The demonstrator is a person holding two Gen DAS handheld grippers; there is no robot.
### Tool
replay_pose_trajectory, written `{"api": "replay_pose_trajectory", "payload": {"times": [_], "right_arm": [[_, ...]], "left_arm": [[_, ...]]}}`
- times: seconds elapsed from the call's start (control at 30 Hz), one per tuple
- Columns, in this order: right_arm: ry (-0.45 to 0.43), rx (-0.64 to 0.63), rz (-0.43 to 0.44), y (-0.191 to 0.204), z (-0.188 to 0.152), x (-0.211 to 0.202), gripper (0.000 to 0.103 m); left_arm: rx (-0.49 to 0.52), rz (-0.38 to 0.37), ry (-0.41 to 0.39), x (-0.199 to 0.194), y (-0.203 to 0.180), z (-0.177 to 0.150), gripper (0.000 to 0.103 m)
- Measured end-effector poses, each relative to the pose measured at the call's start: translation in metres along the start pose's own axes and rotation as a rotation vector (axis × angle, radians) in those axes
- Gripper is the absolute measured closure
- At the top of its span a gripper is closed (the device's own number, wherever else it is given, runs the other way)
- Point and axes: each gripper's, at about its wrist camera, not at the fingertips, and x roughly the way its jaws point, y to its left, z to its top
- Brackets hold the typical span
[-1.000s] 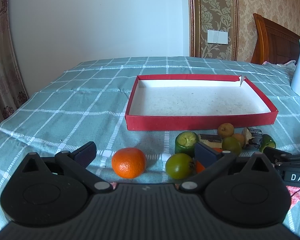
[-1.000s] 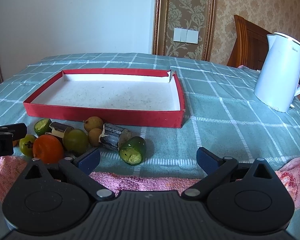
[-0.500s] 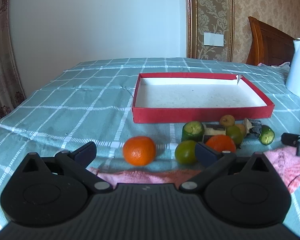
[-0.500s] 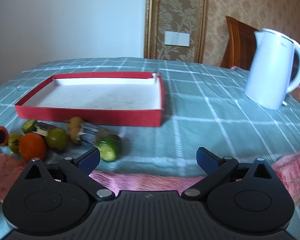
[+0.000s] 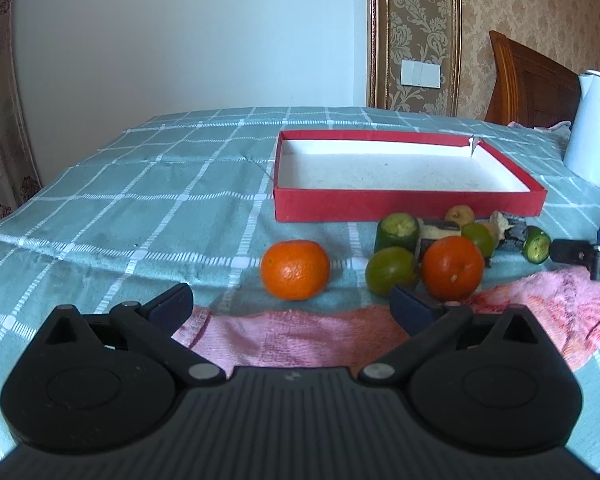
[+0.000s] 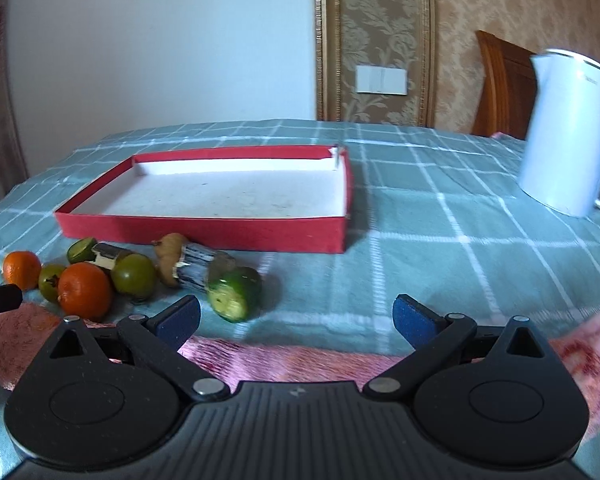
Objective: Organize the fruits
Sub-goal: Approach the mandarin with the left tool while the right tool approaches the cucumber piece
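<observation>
Both grippers, left gripper [image 5: 292,306] and right gripper [image 6: 296,316], spread wide and empty above a pink towel [image 5: 300,340]; round glossy fruits [image 5: 452,266] cluster before the shallow red cardboard tray [image 5: 404,202], white kettle [image 6: 568,132] beyond.

A red tray [image 5: 408,203] with a white floor sits on a teal, white-checked cloth [image 5: 140,208]; 2 orange tangerines [image 5: 295,269], a pink towel [image 5: 300,340], a white kettle [image 6: 568,128].

Checked teal tablecloth [image 5: 140,216] carries red tray [image 5: 404,208], white kettle [image 6: 568,136], pink towel [image 5: 300,336], scattered fruit pieces [image 5: 452,268].
</observation>
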Motion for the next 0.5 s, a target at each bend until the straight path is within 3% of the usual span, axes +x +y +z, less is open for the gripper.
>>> {"api": "replay_pose_trajectory", "payload": {"times": [0.27, 0.37, 0.43, 0.5], "right_arm": [[0.019, -0.068, -0.026, 0.016, 0.008, 0.017, 0.002], [0.049, -0.059, -0.016, 0.017, 0.009, 0.023, 0.009], [0.081, -0.054, -0.003, 0.016, 0.009, 0.028, 0.02], [0.106, -0.038, 0.017, 0.015, 0.008, 0.033, 0.022]], "left_arm": [[-0.003, -0.003, 0.014, 0.01, 0.002, -0.002, 0.0], [-0.015, -0.005, 0.019, 0.014, 0.004, -0.001, 0.0], [-0.016, -0.005, 0.017, 0.016, 0.005, 0.001, 0.0], [-0.015, -0.002, 0.018, 0.018, 0.005, 0.002, 0.0]]}}
